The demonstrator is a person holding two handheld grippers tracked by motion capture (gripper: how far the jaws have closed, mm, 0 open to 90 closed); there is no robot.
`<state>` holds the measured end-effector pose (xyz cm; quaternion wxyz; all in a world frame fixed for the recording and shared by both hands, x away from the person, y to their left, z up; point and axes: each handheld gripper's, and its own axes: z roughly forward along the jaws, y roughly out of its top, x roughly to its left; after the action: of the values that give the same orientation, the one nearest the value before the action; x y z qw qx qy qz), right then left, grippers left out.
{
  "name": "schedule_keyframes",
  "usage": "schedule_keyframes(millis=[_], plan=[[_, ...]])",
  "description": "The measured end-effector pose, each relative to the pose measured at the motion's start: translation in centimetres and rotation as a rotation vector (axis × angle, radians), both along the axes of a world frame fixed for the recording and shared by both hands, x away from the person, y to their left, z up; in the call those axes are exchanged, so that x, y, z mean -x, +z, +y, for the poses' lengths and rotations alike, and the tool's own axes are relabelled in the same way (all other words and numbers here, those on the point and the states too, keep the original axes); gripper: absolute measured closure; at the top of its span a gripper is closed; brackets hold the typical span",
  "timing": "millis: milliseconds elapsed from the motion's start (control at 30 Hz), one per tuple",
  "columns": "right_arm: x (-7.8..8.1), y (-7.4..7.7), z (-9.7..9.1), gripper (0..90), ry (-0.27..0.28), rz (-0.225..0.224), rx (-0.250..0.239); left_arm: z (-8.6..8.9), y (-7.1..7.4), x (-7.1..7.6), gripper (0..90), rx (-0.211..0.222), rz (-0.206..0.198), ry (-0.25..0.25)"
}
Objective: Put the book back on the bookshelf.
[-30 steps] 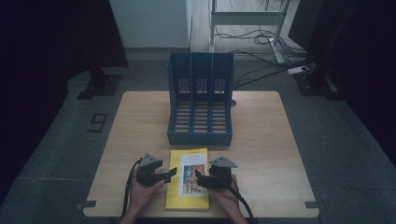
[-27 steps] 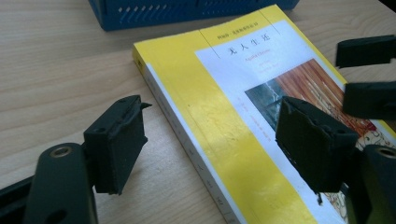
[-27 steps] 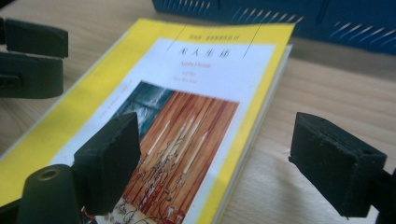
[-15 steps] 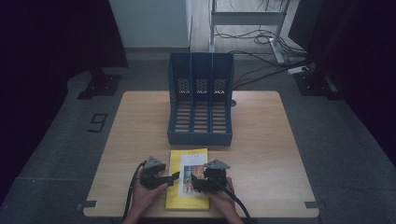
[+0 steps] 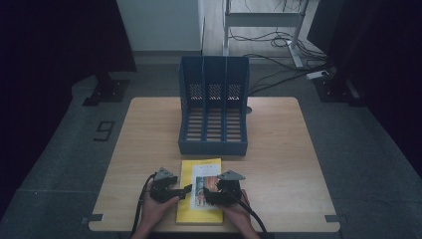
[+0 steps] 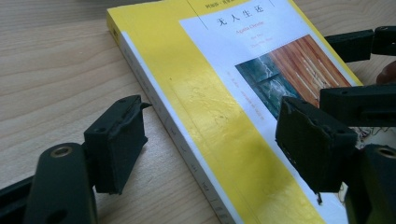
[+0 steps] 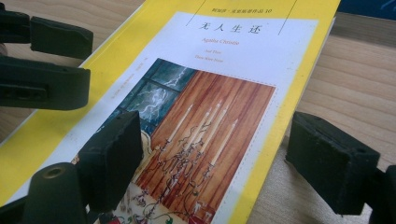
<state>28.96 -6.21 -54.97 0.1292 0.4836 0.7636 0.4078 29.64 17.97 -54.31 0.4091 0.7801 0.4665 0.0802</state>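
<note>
Left tongs (image 5: 183, 190) and right tongs (image 5: 208, 193): both sets stand apart, nothing clamped, and since a second ago have been drawn inward from either side onto the yellow book (image 5: 200, 175), so a two-sided pickup is judged imminent. Book: flat on the bench (image 5: 278, 149), lower centre of the high view, just below the blue file rack (image 5: 214, 107). Long axis runs bottom to top of frame, title end toward the rack, spine at the left.
</note>
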Motion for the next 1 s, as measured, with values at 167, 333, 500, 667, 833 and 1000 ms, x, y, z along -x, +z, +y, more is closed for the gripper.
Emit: schedule_keyframes(millis=[167, 333, 500, 667, 833, 1000], plan=[[-0.1, 0.0, -0.1, 18.0, 0.004, 0.007, -0.004, -0.3, -0.2, 0.0, 24.0, -0.006, 0.007, -0.013], [-0.1, 0.0, -0.1, 18.5, 0.005, 0.008, -0.005, -0.5, -0.3, 0.1, 24.9, 0.002, 0.009, -0.022], [-0.1, 0.0, -0.2, 18.8, 0.002, 0.012, -0.013, -0.6, -0.3, 0.2, 26.0, -0.003, 0.004, -0.016], [-0.1, 0.0, -0.2, 22.3, -0.005, 0.015, -0.018, -0.8, -0.3, 0.3, 27.1, -0.019, -0.009, -0.004], [0.0, 0.4, -0.7, 32.8, -0.021, -0.004, -0.03, -0.9, -0.3, 0.4, 27.1, -0.023, -0.012, -0.001], [0.1, 1.4, -1.3, 36.2, -0.002, -0.022, -0.094, -0.9, -0.3, 0.3, 27.0, -0.023, -0.011, -0.001]])
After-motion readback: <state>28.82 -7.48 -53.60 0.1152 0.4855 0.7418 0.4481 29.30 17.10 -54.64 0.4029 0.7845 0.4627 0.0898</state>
